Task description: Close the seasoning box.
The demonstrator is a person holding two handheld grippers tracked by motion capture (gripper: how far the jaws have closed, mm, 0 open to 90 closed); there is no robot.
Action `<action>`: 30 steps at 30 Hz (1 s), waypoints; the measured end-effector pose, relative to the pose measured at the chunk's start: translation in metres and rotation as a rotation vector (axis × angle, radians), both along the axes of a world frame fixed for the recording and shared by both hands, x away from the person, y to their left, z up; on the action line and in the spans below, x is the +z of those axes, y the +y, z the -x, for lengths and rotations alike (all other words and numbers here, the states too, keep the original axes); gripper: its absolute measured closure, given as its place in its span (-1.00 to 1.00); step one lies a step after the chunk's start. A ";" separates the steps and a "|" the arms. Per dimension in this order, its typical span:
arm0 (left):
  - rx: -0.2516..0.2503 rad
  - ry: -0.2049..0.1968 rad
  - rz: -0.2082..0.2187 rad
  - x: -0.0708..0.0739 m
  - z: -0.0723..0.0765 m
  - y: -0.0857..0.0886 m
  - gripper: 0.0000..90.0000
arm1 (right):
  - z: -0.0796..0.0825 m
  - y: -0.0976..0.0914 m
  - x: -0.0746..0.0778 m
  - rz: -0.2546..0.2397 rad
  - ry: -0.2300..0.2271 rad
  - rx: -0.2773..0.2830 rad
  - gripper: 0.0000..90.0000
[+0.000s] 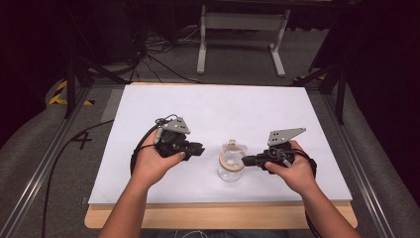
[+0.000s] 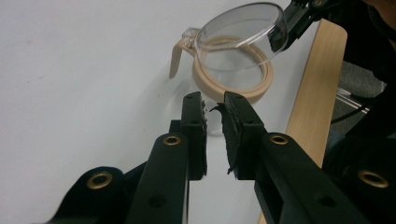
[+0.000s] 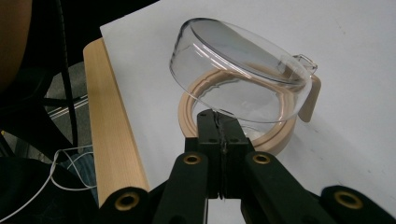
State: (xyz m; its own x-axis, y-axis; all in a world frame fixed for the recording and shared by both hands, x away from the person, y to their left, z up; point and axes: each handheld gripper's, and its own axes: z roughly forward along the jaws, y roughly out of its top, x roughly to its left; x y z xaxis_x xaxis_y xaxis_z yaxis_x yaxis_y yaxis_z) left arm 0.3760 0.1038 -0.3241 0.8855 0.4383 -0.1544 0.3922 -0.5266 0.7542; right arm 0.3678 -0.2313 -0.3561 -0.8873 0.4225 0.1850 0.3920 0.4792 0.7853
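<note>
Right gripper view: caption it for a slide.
Right gripper shut on the clear lid's rim, tilting it open above the jar's tan ring.

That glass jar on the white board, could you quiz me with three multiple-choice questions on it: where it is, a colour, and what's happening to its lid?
1. Where does the glass jar stand?
A. between the two grippers
B. at the board's far edge
C. on the floor

2. What colour is the ring round the jar's mouth?
A. blue
B. tan
C. black

3. How is the clear lid?
A. flat and closed
B. lying apart on the board
C. tilted open on its hinge

Answers: 1 A, the high view shows the left gripper and right gripper on either side of it. 2 B, both gripper views show it tan. 3 C, one edge is raised above the ring, with the right gripper's jaws closed at that edge.
</note>
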 end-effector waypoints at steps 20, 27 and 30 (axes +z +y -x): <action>-0.021 0.067 -0.076 -0.012 -0.002 0.013 0.73 | 0.001 0.004 -0.007 0.089 0.042 0.039 1.00; -0.027 0.074 -0.073 -0.016 -0.004 0.012 0.69 | 0.001 0.002 -0.007 0.106 0.055 0.040 1.00; -0.026 0.085 -0.067 -0.017 -0.004 0.012 0.69 | 0.000 0.001 -0.007 0.111 0.058 0.044 1.00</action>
